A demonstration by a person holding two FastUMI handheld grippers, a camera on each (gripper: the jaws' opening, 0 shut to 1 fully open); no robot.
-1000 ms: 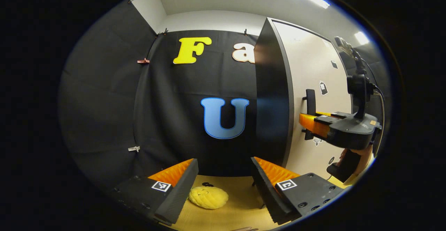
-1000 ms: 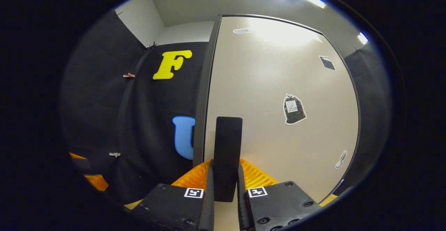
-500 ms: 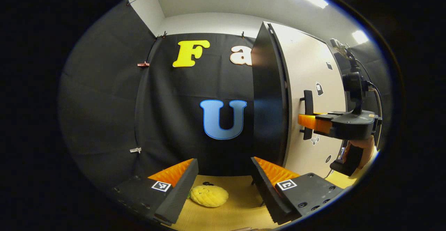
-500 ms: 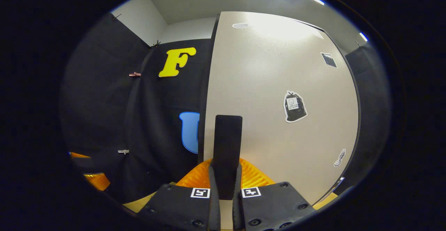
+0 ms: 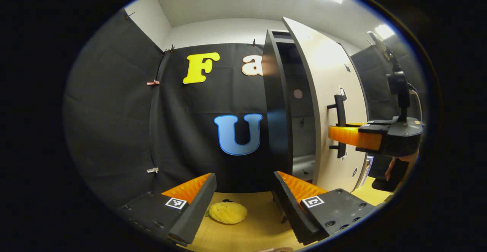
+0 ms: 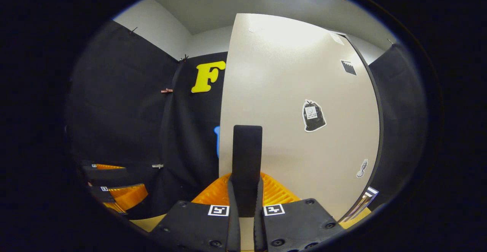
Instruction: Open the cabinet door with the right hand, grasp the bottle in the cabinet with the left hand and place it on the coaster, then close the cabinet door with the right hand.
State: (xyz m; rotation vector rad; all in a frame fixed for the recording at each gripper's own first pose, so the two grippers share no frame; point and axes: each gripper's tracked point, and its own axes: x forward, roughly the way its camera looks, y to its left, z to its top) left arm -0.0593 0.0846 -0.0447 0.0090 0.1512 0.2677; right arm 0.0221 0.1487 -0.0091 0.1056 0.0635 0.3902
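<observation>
Right gripper (image 6: 245, 202) was clamped on the black vertical door handle (image 6: 247, 160), both fingers pressing its lower part from either side. In the right gripper view the handle stood upright against the pale cabinet door (image 6: 296, 92), which carried a few small stickers; one dark sticker (image 6: 314, 115) sat to the right of the handle, a smaller one lower near the door's right edge.

In the left gripper view the same cabinet door (image 5: 327, 73) stood partly ajar, its handle side swung away from the dark cabinet body (image 5: 276, 111). A narrow gap showed the cabinet interior (image 5: 302, 130), dim, with grey shelving visible. Bottle: could not make it out in the gap, so its position inside could not be told. The right gripper (image 5: 344, 136) appeared here from the side, at mid-height on the door, its fingers closed on the handle (image 5: 339, 124); part of the holding hand (image 5: 395, 164) showed beneath its body.

Left gripper (image 5: 245, 189) was held with its fingers wide apart, gripping nothing, low over the tan surface (image 5: 258, 225) in front of the cabinet's left side. Between its fingers, lying on the surface, was a yellow, pineapple-shaped soft item (image 5: 227, 212). Whether this serves as the coaster could not be told. In the right gripper view, the left gripper (image 6: 114, 191) sat off to the lower left, well apart from the door.
</observation>
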